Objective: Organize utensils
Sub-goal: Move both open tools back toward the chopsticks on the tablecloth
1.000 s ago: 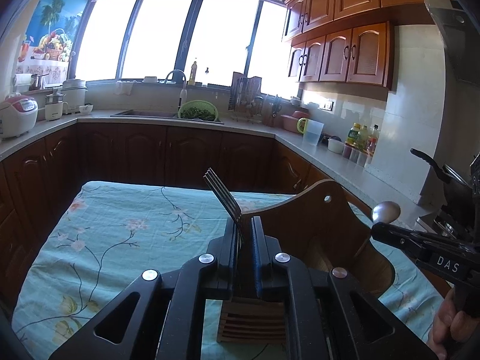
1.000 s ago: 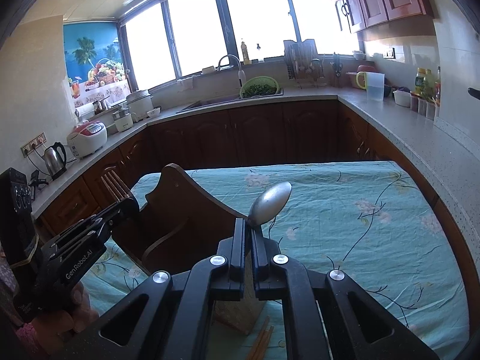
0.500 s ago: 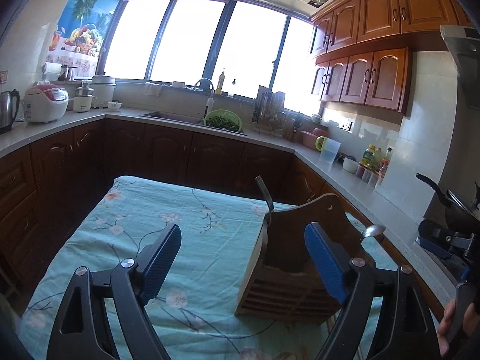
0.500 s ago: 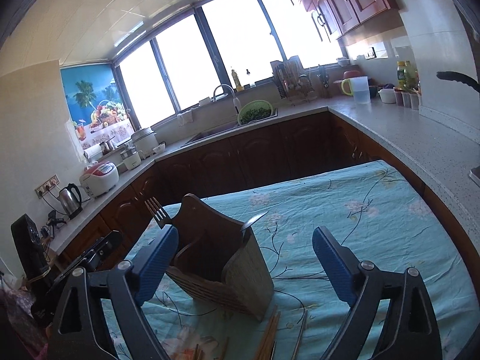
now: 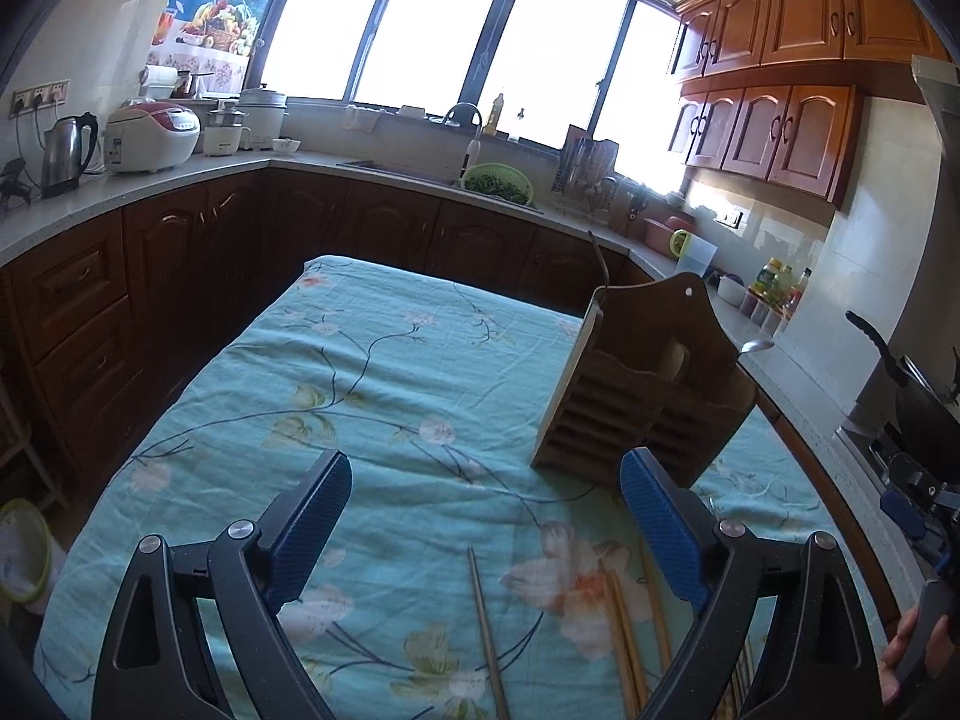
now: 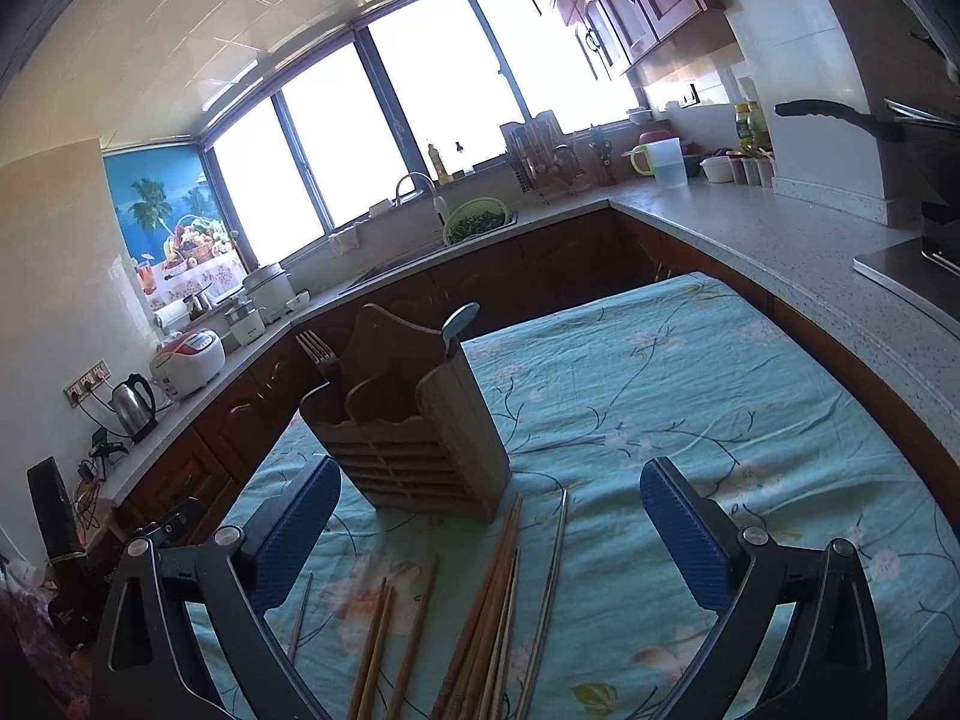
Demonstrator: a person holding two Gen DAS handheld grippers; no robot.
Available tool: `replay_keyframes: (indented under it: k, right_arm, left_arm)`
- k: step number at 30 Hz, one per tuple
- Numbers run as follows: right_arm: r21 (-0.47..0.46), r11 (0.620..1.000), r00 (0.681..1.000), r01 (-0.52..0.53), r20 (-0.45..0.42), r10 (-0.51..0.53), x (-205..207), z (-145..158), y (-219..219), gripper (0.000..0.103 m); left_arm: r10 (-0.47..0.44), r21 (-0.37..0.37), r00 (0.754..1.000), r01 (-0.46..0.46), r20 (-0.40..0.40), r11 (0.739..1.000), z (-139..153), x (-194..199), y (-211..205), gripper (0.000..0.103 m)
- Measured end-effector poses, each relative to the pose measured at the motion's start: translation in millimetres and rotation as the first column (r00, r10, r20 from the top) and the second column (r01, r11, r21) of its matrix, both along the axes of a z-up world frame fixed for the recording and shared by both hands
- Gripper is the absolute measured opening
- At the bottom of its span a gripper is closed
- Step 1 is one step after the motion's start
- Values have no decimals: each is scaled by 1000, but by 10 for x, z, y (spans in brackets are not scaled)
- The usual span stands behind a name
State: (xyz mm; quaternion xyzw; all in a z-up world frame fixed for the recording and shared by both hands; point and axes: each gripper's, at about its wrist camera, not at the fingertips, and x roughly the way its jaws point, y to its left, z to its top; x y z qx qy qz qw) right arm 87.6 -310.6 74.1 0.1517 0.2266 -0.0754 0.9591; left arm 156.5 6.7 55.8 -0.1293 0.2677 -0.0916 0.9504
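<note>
Both tongs [image 5: 486, 516] [image 6: 489, 516] withdrew from slatted wooden holder [image 6: 414, 438].

- The cloth [image 5: 384, 372] over the bench is turquoise, printed with dark thin branches and pale pink and cream blossoms.
- The utensil holder [image 6: 414, 420] is brown slatted wood, darker on its tall back panel.
- The chopsticks [image 6: 480, 612] on the near cloth are light orange-brown wood; one thin stick [image 6: 549, 588] beside them is grey metal.
- The spoon [image 6: 459, 321] bowl looks grey-blue, and the fork [image 6: 318, 351] dull grey.
- The left hand-held gripper [image 5: 486, 516] and right hand-held gripper [image 6: 489, 516] are black with textured blue pads [image 5: 660, 528].
- The far wall cabinets [image 5: 780, 90] are reddish-brown wood.
- The colander [image 5: 498, 180] is light green.
- The rice cooker [image 5: 150, 135] is white with a red top.
</note>
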Motion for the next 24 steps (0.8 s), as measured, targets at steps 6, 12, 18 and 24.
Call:
replay_keyframes:
  k: [6,12,18,24]
  right_arm:
    - [-3,1000,999,14,-40,-14,-202,-203,25,101]
    - [-13,1000,997,24,-73,-25,-315,-342,63,101]
    - [-10,999,995,35,-96,-36,-328,-414,50,101]
    - [-20,999,992,29,-121,-31,-241,-451,70,100]
  left_arm:
    - [-5,34,999,7,-40,999,-18,-176,39,92]
    - [-3,58,996,8,-92,998,-76,-278,23,92]
    - [5,94,992,7,-122,996,-12,-277,-6,92]
    - [8,122,986,13,-167,992,-31,-157,-31,91]
